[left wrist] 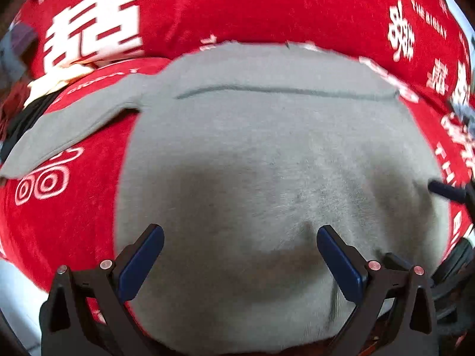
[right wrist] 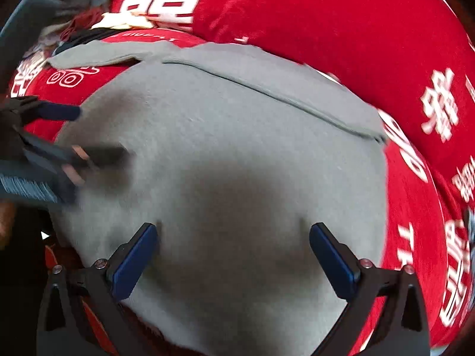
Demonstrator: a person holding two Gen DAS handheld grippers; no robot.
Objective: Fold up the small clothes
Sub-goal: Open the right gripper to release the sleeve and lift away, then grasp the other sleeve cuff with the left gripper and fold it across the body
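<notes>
Clutter (right wrist: 74, 20) is seen heaped beyond the grey garment (left wrist: 267, 154), spread on red printed cloth (left wrist: 267, 9). Left gripper (left wrist: 240, 237) and right gripper (right wrist: 233, 234) are held agape, nothing gripped.

A red printed cloth (left wrist: 267, 9) carries the grey garment (left wrist: 267, 148), apparently flat.

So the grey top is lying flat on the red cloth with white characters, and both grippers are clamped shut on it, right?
Not quite. The grey top does lie flat on the red cloth, but both grippers are open: the left gripper in the left wrist view and the right gripper in the right wrist view have jaws spread wide over the fabric.
</notes>
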